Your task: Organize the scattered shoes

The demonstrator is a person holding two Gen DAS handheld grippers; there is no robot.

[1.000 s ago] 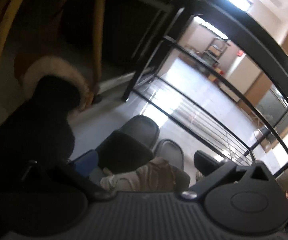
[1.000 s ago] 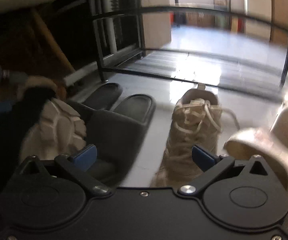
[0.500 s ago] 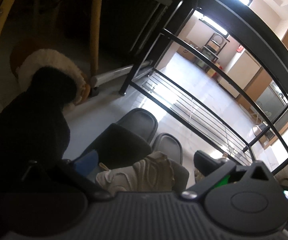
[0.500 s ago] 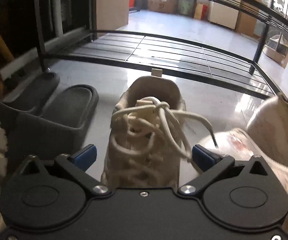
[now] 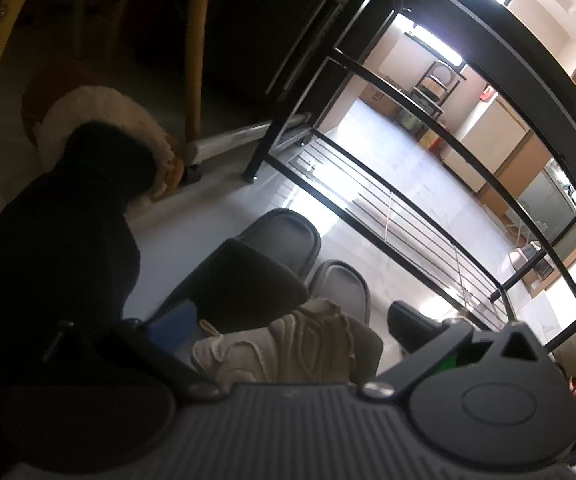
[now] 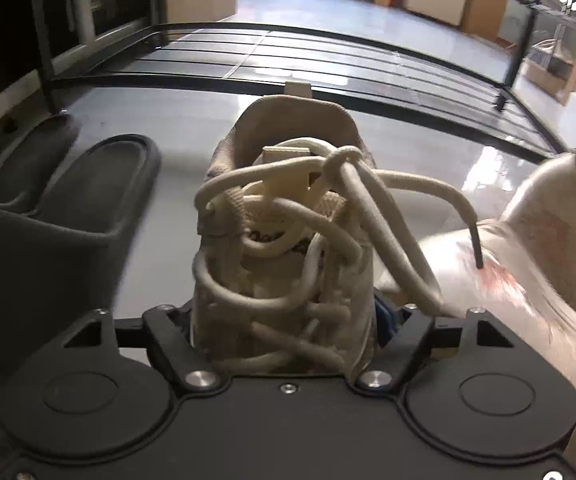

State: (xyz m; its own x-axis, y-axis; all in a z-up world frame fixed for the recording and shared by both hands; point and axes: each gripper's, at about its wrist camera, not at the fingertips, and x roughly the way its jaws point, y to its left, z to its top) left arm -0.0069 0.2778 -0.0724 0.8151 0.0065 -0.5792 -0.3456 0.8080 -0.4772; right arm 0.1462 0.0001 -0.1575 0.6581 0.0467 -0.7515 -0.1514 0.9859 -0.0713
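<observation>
Jaws of the right gripper (image 6: 283, 316), having just closed, pinch a beige laced sneaker (image 6: 288, 216) beside grey slippers (image 6: 99, 184), while the left gripper (image 5: 288, 328) stands spread.

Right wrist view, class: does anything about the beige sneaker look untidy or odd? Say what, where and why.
Yes. The beige sneaker, clamped at its sides by the right tool, has loose, tangled laces. One lace end trails off to the right, over a pale shoe beside it, rather than being tucked in.
</observation>
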